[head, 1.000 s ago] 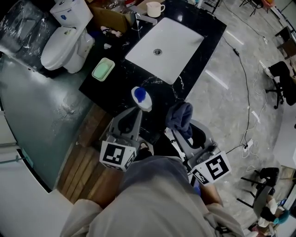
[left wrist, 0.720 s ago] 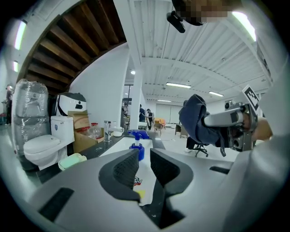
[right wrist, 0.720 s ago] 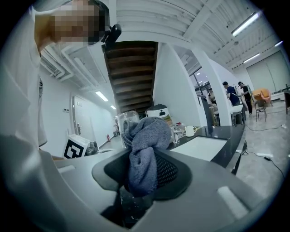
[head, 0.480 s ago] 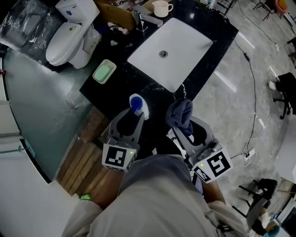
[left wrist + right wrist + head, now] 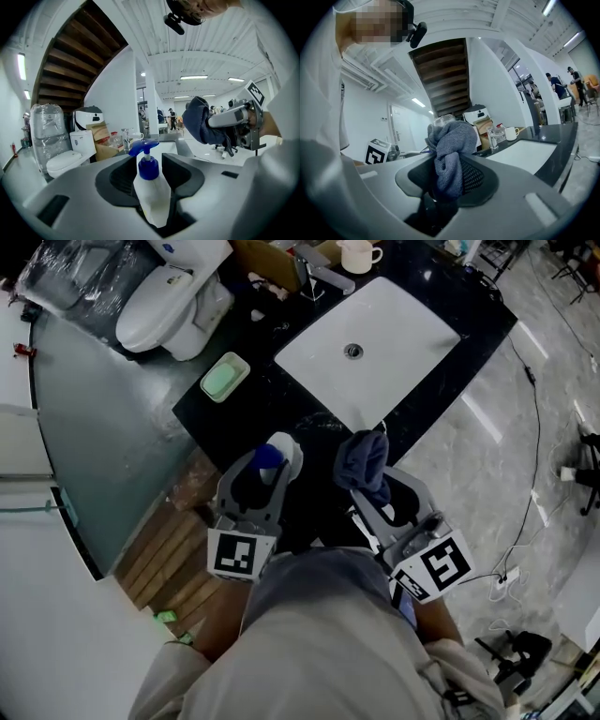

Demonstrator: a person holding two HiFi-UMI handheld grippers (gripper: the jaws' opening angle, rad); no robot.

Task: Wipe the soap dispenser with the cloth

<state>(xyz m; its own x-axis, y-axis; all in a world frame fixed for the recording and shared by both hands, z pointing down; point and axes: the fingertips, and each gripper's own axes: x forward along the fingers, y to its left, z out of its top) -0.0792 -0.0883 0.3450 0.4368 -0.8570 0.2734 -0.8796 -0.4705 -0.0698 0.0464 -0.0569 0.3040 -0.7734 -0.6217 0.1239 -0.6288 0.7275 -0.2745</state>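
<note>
We've just opened the left tongs [image 5: 151,178] around the probably light, slick soap dispenser [image 5: 152,199], best gripped mid-body, while the right tongs [image 5: 447,183] clamp the limp cloth [image 5: 451,143].

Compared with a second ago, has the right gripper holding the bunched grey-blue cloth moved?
Yes. In the head view, the right gripper and its grey-blue cloth have moved closer to the near corner of the white rectangular sink.
</note>
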